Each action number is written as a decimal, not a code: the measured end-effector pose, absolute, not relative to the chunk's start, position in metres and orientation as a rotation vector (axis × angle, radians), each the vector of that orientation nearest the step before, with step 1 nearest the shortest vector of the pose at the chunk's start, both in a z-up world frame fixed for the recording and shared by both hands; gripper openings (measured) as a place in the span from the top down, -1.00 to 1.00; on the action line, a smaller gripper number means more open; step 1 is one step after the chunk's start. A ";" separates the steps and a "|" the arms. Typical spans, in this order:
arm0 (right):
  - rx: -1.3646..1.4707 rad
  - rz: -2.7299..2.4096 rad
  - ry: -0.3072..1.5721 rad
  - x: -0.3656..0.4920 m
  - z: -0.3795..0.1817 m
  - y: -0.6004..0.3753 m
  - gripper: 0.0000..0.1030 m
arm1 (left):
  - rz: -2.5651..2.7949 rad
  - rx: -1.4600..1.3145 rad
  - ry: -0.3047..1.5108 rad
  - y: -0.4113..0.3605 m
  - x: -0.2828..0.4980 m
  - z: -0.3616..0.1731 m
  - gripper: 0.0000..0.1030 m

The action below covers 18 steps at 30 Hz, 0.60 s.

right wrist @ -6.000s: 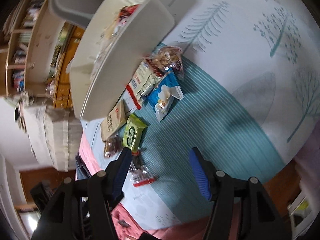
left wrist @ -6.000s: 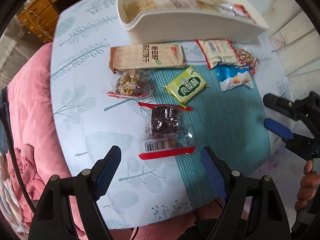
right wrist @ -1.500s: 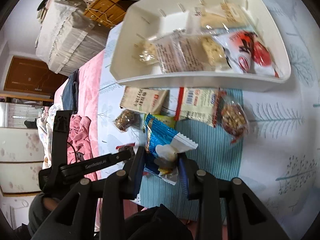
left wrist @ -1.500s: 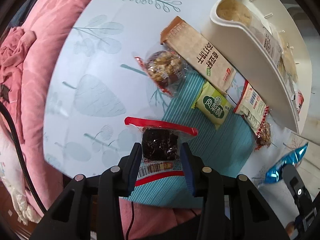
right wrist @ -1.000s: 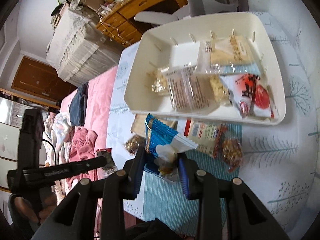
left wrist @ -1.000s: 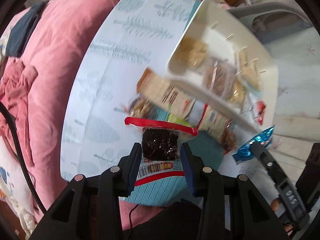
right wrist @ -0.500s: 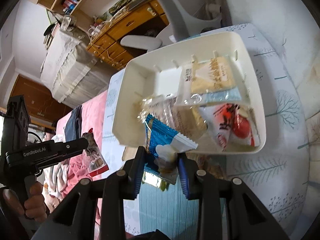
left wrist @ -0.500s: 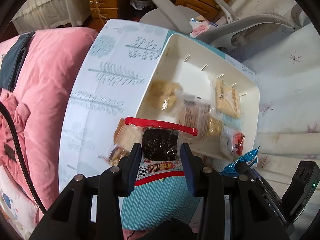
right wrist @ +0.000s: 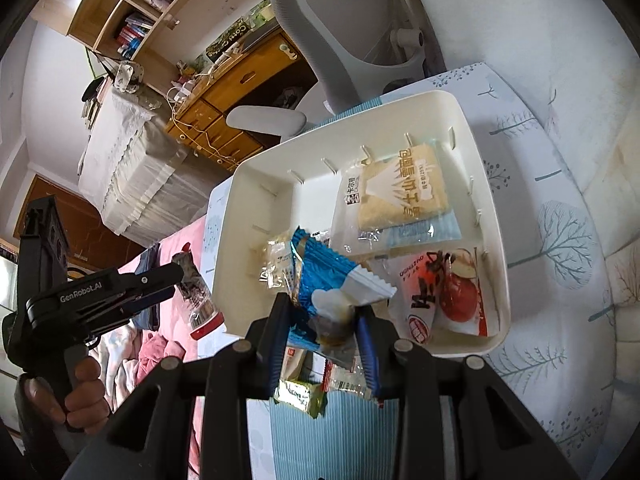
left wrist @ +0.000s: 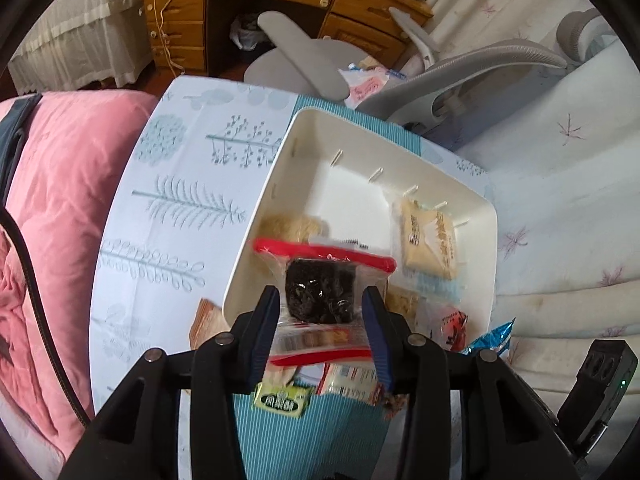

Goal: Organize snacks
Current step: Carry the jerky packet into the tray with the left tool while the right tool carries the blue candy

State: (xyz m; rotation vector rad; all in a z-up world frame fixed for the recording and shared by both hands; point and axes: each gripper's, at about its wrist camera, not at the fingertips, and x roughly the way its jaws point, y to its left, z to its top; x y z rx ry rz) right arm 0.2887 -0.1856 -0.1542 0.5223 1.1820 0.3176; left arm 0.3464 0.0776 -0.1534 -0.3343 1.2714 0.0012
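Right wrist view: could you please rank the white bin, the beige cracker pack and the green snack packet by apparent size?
1. white bin
2. beige cracker pack
3. green snack packet, though the gripper partly hides it.

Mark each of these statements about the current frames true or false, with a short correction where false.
1. The left tongs grip a clear red-edged packet of dark snack. True.
2. The right tongs are open and hold nothing. False: they are shut on a blue and white wrapped snack.
3. The white plastic bin holds no snacks. False: several packets lie in it, among them a beige cracker packet.
4. A small green snack packet lies on the teal striped mat, outside the bin. True.
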 end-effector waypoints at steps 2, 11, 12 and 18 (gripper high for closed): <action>0.525 0.320 1.190 0.290 -0.156 -0.186 0.36 | 0.015 -0.315 1.254 0.076 0.348 -0.152 -0.08; 0.568 0.310 1.210 0.288 -0.161 -0.190 -0.04 | 0.034 -0.279 1.245 0.075 0.338 -0.152 -0.21; 0.572 0.310 1.209 0.288 -0.161 -0.191 -0.06 | 0.039 -0.266 1.245 0.074 0.336 -0.152 -0.21; 0.603 0.301 1.190 0.276 -0.156 -0.196 -0.17 | 0.018 -0.268 1.228 0.073 0.317 -0.149 -0.21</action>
